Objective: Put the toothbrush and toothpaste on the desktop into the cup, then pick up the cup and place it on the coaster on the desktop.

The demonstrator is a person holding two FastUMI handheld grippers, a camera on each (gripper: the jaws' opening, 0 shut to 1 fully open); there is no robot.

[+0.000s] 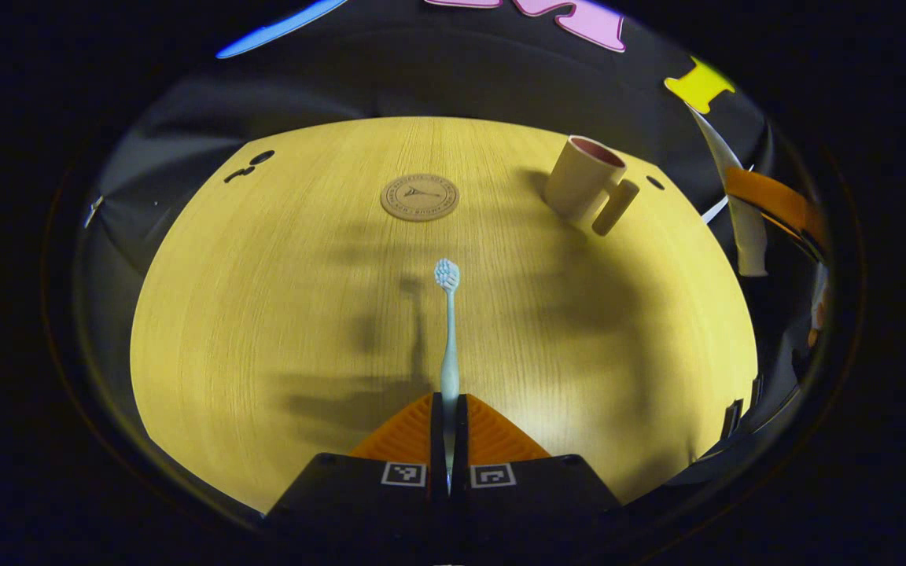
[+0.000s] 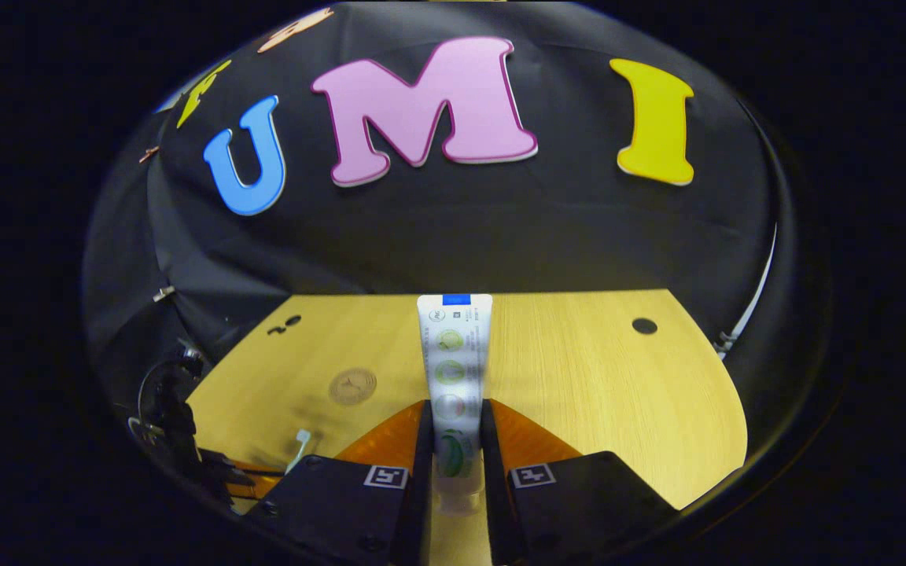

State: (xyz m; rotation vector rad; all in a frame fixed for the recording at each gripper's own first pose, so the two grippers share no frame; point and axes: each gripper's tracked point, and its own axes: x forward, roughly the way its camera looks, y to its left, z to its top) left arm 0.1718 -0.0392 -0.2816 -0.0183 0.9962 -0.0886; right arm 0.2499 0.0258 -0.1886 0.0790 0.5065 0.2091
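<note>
In the left gripper view my left gripper (image 1: 449,405) is shut on the handle of a pale blue toothbrush (image 1: 448,330), whose bristle head points away over the wooden desktop (image 1: 264,314). Beyond it lies the round brown coaster (image 1: 419,196). A beige cup (image 1: 583,189) with a handle stands at the far right. At the right edge, the white toothpaste tube (image 1: 744,228) hangs in the other gripper. In the right gripper view my right gripper (image 2: 457,417) is shut on that toothpaste tube (image 2: 454,346), held above the desktop; the coaster (image 2: 352,386) lies left, and the toothbrush (image 2: 300,448) shows lower left.
Small dark holes (image 1: 260,158) mark the desktop's far left, with another hole (image 2: 644,325) at the far right. Black cloth walls the booth behind the desk. Hard shadows fall across the middle of the wood.
</note>
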